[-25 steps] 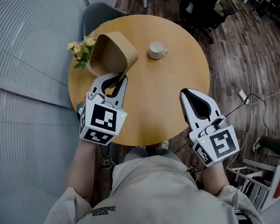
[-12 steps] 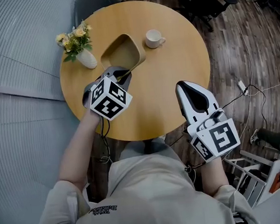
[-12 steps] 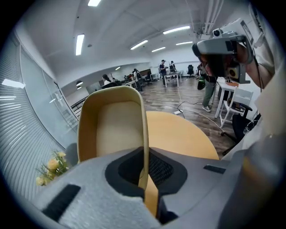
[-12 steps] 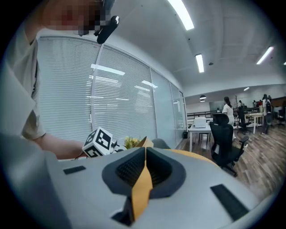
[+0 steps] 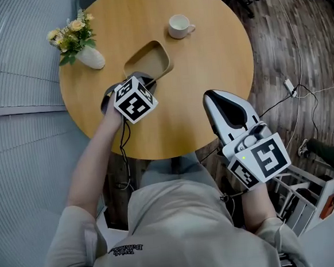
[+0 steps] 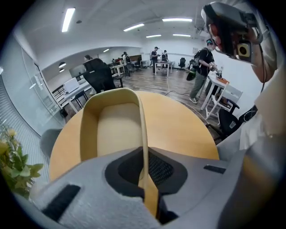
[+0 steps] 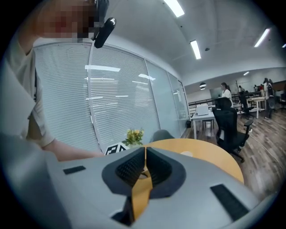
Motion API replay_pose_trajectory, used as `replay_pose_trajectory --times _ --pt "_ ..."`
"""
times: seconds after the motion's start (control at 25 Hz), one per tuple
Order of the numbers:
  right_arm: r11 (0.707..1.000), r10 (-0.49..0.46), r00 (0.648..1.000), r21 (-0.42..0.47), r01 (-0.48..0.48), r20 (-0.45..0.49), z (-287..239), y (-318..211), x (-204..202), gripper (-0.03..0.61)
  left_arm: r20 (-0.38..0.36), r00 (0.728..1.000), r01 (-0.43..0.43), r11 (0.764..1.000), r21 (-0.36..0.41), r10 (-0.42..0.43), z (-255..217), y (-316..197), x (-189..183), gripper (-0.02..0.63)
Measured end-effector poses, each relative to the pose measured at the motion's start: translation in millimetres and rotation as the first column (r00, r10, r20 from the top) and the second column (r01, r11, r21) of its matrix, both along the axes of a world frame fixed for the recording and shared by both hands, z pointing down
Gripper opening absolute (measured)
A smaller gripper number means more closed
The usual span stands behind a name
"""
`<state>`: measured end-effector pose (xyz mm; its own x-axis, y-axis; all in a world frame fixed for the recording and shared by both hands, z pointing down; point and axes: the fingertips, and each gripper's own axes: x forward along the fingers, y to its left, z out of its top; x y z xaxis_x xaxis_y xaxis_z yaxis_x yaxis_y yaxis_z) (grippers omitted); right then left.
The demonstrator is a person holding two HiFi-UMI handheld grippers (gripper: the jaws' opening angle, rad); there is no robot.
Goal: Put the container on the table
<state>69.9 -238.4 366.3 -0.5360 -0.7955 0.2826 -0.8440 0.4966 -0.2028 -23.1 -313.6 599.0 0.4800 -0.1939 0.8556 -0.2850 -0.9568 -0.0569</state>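
**Head view:** The container is seen just ahead of the left gripper, apparently resting on the round table.

**Left gripper view:** The thin side wall is pinched between the jaws. The container is judged light, stiff and smooth, and best held by that wall.

**Right gripper view:** The right gripper is pressed together on nothing. Smooth tabletop lies beyond the jaws, with an open office behind.
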Motion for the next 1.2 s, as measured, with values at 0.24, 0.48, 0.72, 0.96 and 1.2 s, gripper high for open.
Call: replay_pose_trajectory --times 0.24,0.48,0.72,0.96,1.2 --pt "0.999 0.006 1.000 -0.037 -0.005 0.011 18.9 -9.0 -1.3 0.032 0.043 0.999 -0.015 0.998 -0.061 0.018 44.6 1.8 -2.6 0.023" --pt "0.999 0.010 1.000 -0.044 -0.010 0.005 30.0 -21.7 1.5 0.032 0.118 0.989 -0.075 0.991 -0.108 0.088 89.5 10.3 -4.1 0.025" --pt "0.998 0.022 1.000 -0.063 -0.021 0.009 40.5 -24.3 6.9 0.032 0.191 0.975 -0.082 0.986 -0.148 0.110 125.1 25.3 -13.4 0.023" --pt "0.997 0.022 1.000 -0.073 -0.022 0.007 46.0 -24.4 9.5 0.032 0.242 0.958 -0.118 0.980 -0.162 0.155 141.2 33.0 -15.7 0.025" --pt "0.996 0.023 1.000 -0.091 -0.023 0.002 54.5 -21.3 12.6 0.032 0.274 0.945 -0.130 0.975 -0.182 0.177 154.6 40.4 -17.2 0.025"
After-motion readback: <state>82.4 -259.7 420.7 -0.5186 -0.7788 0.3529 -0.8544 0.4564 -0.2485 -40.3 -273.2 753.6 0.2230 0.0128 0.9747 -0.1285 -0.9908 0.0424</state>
